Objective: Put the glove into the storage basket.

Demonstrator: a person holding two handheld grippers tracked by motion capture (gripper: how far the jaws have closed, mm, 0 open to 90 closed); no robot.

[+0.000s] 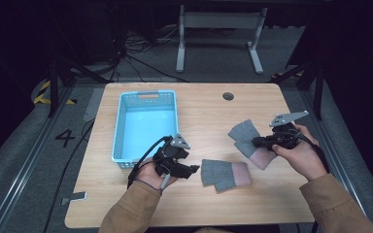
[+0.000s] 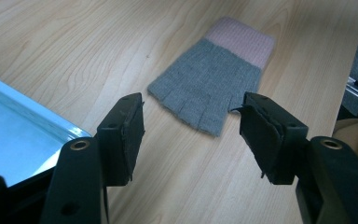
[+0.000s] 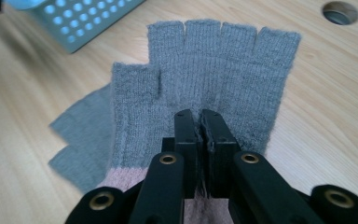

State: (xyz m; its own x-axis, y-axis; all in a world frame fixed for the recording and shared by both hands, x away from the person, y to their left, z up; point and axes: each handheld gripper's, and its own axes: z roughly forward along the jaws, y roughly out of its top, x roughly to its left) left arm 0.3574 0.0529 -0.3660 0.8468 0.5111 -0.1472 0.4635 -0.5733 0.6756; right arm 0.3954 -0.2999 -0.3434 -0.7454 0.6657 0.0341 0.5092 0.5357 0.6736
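Observation:
A grey fingerless glove with a pink cuff (image 1: 223, 174) (image 2: 209, 74) lies flat near the table's front middle. My left gripper (image 1: 194, 169) (image 2: 191, 102) hovers just left of it, jaws open and empty, the glove's finger end right ahead of them. On the right, my right gripper (image 1: 254, 141) (image 3: 200, 114) is shut on the knit of a second grey glove (image 1: 244, 130) (image 3: 223, 60), pinching it near the palm just above its pink cuff. Another grey glove (image 3: 81, 135) lies partly under that one, sticking out to the left in the right gripper view.
A light blue perforated basket (image 1: 118, 131) (image 2: 18, 135) (image 3: 84, 21) stands empty on the left half of the wooden table (image 1: 199, 111). A round cable hole (image 1: 228, 96) (image 3: 340, 11) sits near the far edge. A desk frame stands on the floor beyond.

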